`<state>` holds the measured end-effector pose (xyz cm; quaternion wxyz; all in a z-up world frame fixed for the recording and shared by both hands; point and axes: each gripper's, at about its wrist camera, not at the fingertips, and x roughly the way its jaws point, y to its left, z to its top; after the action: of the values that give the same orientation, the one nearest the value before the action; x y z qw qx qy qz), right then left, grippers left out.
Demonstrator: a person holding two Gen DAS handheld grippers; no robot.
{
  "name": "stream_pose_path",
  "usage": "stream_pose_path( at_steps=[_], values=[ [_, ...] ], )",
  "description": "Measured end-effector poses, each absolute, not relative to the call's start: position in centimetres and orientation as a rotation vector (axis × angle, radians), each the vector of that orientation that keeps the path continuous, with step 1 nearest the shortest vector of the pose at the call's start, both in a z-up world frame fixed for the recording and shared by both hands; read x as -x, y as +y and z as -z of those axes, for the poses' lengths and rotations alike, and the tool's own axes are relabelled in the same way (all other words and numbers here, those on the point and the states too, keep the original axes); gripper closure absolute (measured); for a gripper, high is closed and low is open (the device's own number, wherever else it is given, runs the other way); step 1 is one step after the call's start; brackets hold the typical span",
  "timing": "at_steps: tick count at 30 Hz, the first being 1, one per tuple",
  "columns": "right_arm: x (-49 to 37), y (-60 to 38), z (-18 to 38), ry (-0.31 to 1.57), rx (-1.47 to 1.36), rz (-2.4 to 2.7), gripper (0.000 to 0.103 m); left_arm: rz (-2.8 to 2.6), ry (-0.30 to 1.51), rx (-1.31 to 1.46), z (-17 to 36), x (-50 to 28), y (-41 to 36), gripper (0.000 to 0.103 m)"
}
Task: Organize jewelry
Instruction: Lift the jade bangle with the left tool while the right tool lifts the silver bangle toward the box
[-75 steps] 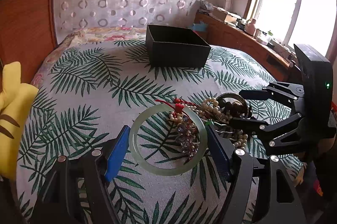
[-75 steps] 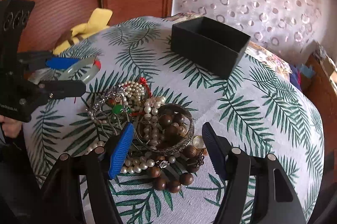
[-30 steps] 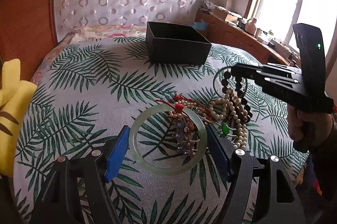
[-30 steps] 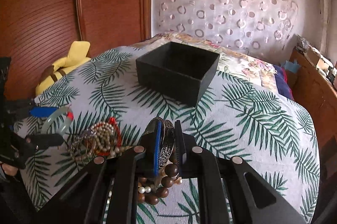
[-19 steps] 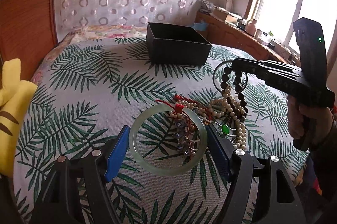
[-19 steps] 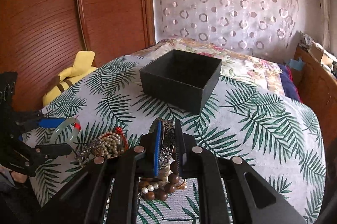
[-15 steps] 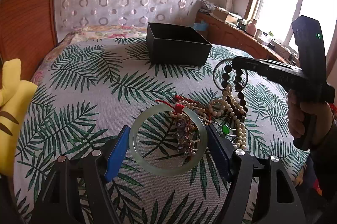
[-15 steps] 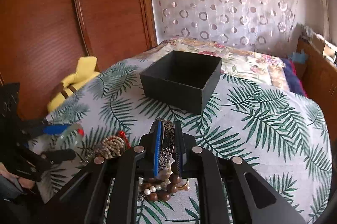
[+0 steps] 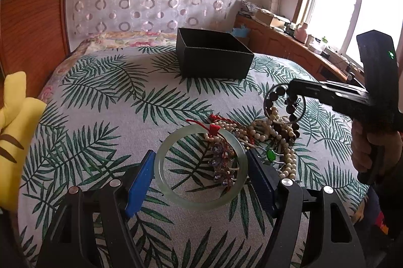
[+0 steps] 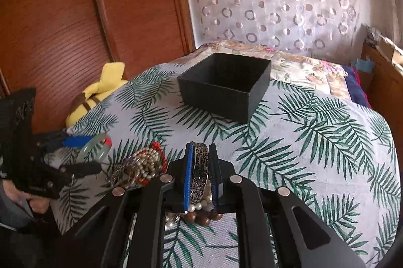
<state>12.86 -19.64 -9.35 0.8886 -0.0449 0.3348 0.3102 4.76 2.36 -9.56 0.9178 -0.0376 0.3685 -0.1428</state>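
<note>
Nearest, at the bottom centre of the left wrist view, the left hand-held gripper (image 9: 200, 174) has its blue pads spread wide and pressed against both sides of a pale green jade bangle (image 9: 200, 167), held flat. Right of it, the right hand-held gripper (image 10: 200, 176) is clamped narrowly on an engraved silver cuff bangle (image 10: 199, 174), with brown wooden beads and pearls dangling over the tangled jewelry pile (image 9: 267, 137) on the palm-leaf bedspread (image 9: 113, 91). Farther back, upper centre, stands the open black square box (image 9: 214, 56).
</note>
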Motion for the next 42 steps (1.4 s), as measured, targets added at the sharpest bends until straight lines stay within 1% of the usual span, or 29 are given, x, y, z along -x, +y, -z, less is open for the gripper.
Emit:
stream_pose_path(
  at_steps=[8, 28, 33, 42],
  values=[
    [-11.2, -18.6, 9.9, 0.726, 0.159, -0.679, 0.089, 0.293, 0.755, 0.074, 9.3, -4.7, 2.3, 0.034],
    [-13.2, -16.3, 9.9, 0.613, 0.200, -0.648, 0.089, 0.297, 0.751, 0.068, 9.2, -5.0, 2.2, 0.034],
    [-13.6, -16.4, 9.2, 0.589, 0.182, -0.642, 0.089, 0.309, 0.733, 0.062, 8.5, -5.5, 2.1, 0.034],
    [-15.4, -16.8, 6.6, 0.541, 0.155, -0.647, 0.089, 0.328, 0.699, 0.000, 6.6, -9.6, 0.5, 0.034]
  ],
)
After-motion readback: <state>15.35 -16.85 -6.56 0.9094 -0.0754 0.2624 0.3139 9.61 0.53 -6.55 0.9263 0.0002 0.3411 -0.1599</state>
